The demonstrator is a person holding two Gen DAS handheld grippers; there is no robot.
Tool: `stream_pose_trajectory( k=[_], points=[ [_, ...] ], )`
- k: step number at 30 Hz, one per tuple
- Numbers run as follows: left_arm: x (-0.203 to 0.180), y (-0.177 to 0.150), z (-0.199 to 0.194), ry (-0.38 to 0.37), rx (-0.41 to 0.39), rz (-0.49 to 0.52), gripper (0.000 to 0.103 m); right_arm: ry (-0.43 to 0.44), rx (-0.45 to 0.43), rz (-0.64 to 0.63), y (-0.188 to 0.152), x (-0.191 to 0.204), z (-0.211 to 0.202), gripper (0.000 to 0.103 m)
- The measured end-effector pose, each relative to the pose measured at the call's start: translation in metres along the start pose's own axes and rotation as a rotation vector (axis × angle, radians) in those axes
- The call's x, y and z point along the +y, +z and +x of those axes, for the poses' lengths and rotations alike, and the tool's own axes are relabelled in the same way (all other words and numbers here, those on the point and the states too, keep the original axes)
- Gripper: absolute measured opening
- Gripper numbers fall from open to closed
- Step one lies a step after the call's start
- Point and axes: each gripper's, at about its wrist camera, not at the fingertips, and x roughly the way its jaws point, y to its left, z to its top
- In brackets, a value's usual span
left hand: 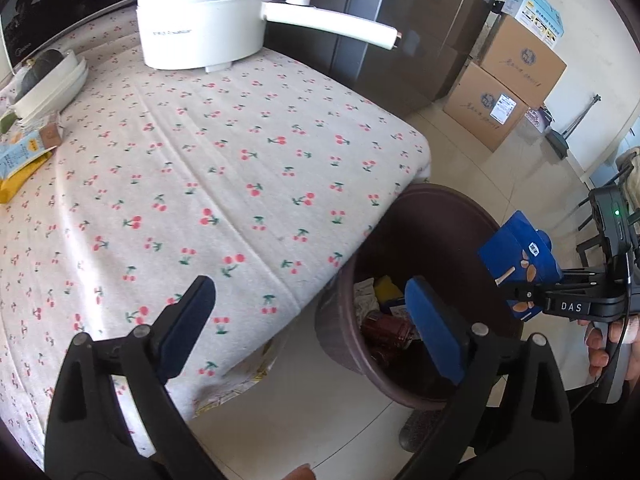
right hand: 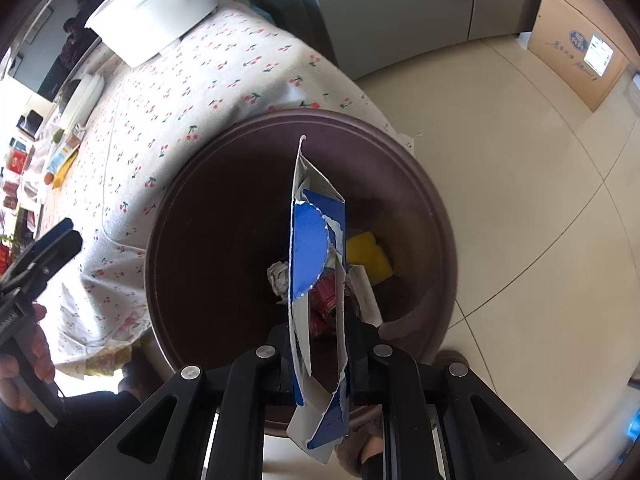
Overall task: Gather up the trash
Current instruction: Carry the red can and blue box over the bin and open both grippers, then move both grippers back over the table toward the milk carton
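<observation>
The right gripper (right hand: 320,360) is clamped on a torn blue carton (right hand: 316,264), holding it flattened and on edge directly above the mouth of a dark brown trash bin (right hand: 168,216) that stands on the tiled floor just beside a table covered in a cherry-print tablecloth (left hand: 224,168). Inside the bin lie earlier discards: a crumpled white paper, a red can (right hand: 326,300) and a yellow sponge-like piece (right hand: 368,256) (the rest is too dark to make out). The left gripper (left hand: 308,324) hangs over the table's edge near the bin with its jaws spread wide and nothing between them. The step in hand looks like the drop: the carton is already positioned over the opening, so the next move calls only for releasing the right jaws so it falls inside, perhaps lowering a little first so its tall shape does not catch the rim. More wrappers and small packets (left hand: 24,156) remain at the far left of the table beside a stack of white dishes (left hand: 56,84), near a white electric pot (left hand: 200,20), so the free left tool could reach for those next.
</observation>
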Motion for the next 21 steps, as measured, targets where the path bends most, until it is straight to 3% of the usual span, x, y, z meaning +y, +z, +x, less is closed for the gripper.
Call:
stream_pose_trajectory(
  k=[1, 4, 13, 21],
  points=[
    [0.004, 0.000, -0.003, 0.014, -0.006, -0.003, 0.098, -0.005, 0.004, 0.000, 0.001, 0.004, 0.001, 0.025],
    [0.020, -0.002, -0.011, 0.060, -0.019, -0.020, 0.099, 0.010, -0.001, 0.015, 0.005, 0.013, -0.002, 0.074],
    [0.071, -0.014, -0.030, 0.194, -0.015, -0.085, 0.101, -0.020, -0.001, -0.040, 0.015, 0.055, 0.000, 0.078],
    [0.126, -0.032, -0.060, 0.254, -0.028, -0.193, 0.102, -0.009, -0.027, -0.099, 0.025, 0.110, -0.003, 0.081]
  ],
)
